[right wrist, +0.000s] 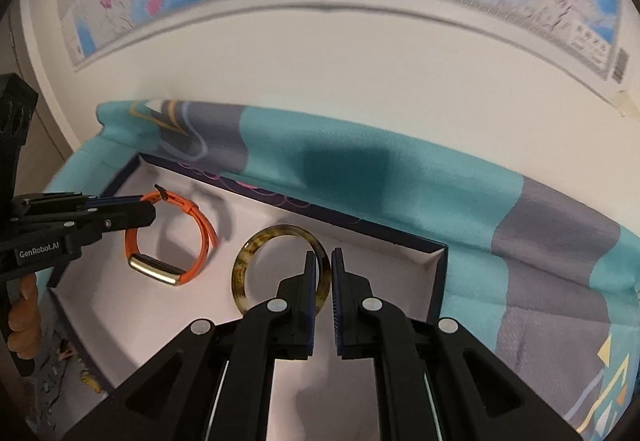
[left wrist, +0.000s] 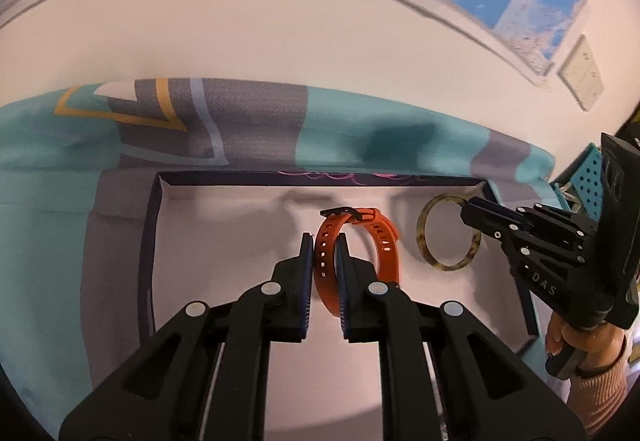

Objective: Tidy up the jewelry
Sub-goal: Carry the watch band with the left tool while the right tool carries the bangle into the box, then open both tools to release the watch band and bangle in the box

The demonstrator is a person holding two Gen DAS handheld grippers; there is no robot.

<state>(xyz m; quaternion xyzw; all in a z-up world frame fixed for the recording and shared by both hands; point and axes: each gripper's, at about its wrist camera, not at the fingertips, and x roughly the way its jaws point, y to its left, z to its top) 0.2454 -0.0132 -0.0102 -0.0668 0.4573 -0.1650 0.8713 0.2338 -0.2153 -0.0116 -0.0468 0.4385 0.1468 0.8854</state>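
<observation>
the left hand-held gripper (left wrist: 325, 241) is clamped on the strap of the orange band (left wrist: 356, 253), which hangs over the white floor of the box (left wrist: 224, 241), near the middle of its far wall. the right hand-held gripper (right wrist: 321, 257) is pinched on the rim of the bangle (right wrist: 280, 269), held just beside the band and nearer the box's right wall. both pieces look carried above the box floor, not resting on it (whether either touches the floor i cannot tell). the box sits on a teal and grey cloth (left wrist: 360, 121) over the bench. the main risk i see is the two pieces knocking together when let go, since they hang close. the bangle is hard and round, so it may roll or tip toward the band. the thin strap could twist out of the narrow grip if the hand swings sideways.
</observation>
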